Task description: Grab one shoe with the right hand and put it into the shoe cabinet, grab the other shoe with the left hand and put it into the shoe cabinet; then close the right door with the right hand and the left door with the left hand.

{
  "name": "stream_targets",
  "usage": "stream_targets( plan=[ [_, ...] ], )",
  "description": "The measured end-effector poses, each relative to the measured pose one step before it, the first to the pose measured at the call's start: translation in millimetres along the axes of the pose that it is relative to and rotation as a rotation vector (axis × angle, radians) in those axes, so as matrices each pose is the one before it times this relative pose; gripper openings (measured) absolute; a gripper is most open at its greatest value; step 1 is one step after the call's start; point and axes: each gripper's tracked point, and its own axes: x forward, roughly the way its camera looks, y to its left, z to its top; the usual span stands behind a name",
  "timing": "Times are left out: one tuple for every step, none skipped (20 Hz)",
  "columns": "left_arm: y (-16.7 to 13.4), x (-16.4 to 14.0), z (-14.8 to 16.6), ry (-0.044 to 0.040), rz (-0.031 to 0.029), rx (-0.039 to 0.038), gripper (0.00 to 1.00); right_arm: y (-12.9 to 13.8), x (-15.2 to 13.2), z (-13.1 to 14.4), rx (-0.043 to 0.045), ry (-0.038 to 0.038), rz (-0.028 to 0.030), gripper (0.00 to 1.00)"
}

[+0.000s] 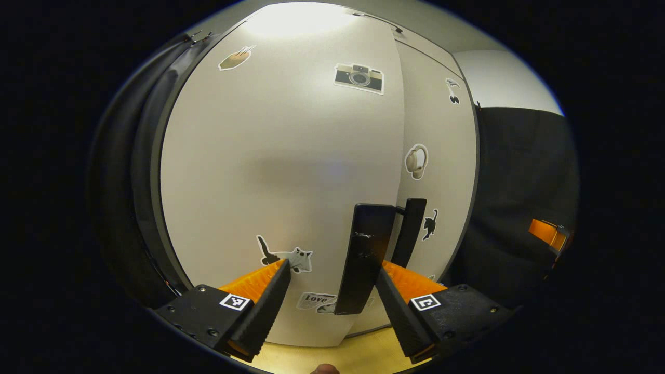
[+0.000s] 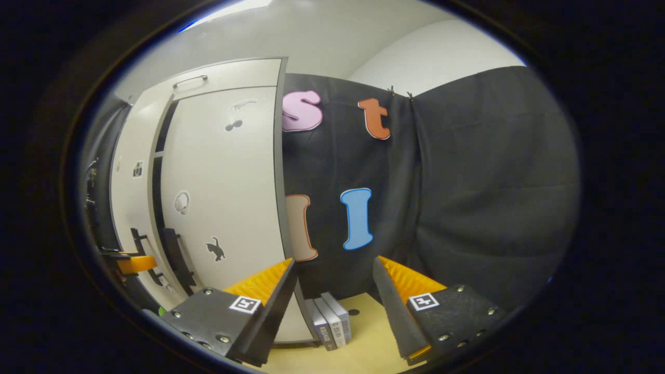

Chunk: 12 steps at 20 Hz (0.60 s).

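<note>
Left gripper view: left gripper (image 1: 332, 291) seen close against left door (image 1: 280, 156) of shoe cabinet, fingers spread apart, nothing clamped. Black handle (image 1: 363, 259) of left door seen between fingers, nearer right finger; contact cannot be told. Right door (image 1: 441, 171) seen just beside, edge to edge with left door. Right gripper view: right gripper (image 2: 335, 296) seen with fingers apart, nothing held, facing black cloth wall (image 2: 467, 197). Right door (image 2: 223, 208) seen at left, narrow dark gap beside it. Shoes hidden; whereabouts cannot be told. Small boxes (image 2: 332, 319) seen on floor by cabinet corner.
</note>
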Motion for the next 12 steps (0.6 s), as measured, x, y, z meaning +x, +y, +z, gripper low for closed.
stream_targets(
  plan=[
    [1.78, 2.53, 0.35, 0.00138, 0.00355, 0.00255, 0.97, 1.06, 0.06, -0.98, -0.00021, 0.00229, 0.00370, 0.88],
    [1.92, 2.29, -0.04, 0.00114, 0.00515, 0.00106, 0.98, 2.22, 0.05, -0.70, -0.00025, 0.00228, 0.00572, 0.88],
    [0.85, 2.21, 0.65, 0.00035, 0.00191, 0.00132, 0.98, 3.08, -0.14, -0.19, -0.00034, 0.00128, 0.00765, 0.88],
    [0.57, 1.37, 0.74, -0.00041, 0.00250, 0.00389, 0.98, 3.32, 0.21, -1.19, -0.00119, 0.00107, 0.00822, 0.88],
    [0.67, 1.89, 0.74, -0.00049, 0.00302, 0.00328, 0.98, 4.31, 0.31, -0.16, -0.00111, 0.00225, 0.01163, 0.88],
    [0.09, 1.13, -0.67, -0.00027, 0.00299, 0.00282, 0.99, 4.88, -0.51, -0.85, -0.00142, 0.00099, 0.01173, 0.88],
    [0.26, 1.28, 0.75, -0.00113, 0.00330, 0.00137, 0.99, 5.13, -0.43, -0.30, -0.00242, 0.00027, 0.01332, 0.88],
    [0.35, 0.65, -0.24, -0.00029, 0.00296, 0.00213, 0.99, 5.01, -0.59, -0.34, -0.00266, 0.00022, 0.01278, 0.88],
    [0.15, 0.46, 0.19, 0.00142, 0.00198, 0.00135, 0.99, 5.06, -0.92, -0.35, -0.00185, 0.00246, 0.01216, 0.88],
    [-0.20, -0.24, -0.16, 0.00160, 0.00277, -0.00108, 0.99, 5.31, -1.20, -0.54, -0.00029, 0.00274, 0.01333, 0.88],
    [-0.20, -1.65, 0.11, 0.00343, 0.00539, -0.00314, 0.99, 5.39, -1.53, 0.57, 0.00100, 0.00033, 0.01332, 0.86],
    [-0.59, -2.91, 0.79, -0.00060, 0.00247, -0.00416, 0.99, 4.73, -2.32, 0.87, 0.00056, 0.00117, 0.01232, 0.88]
  ],
)
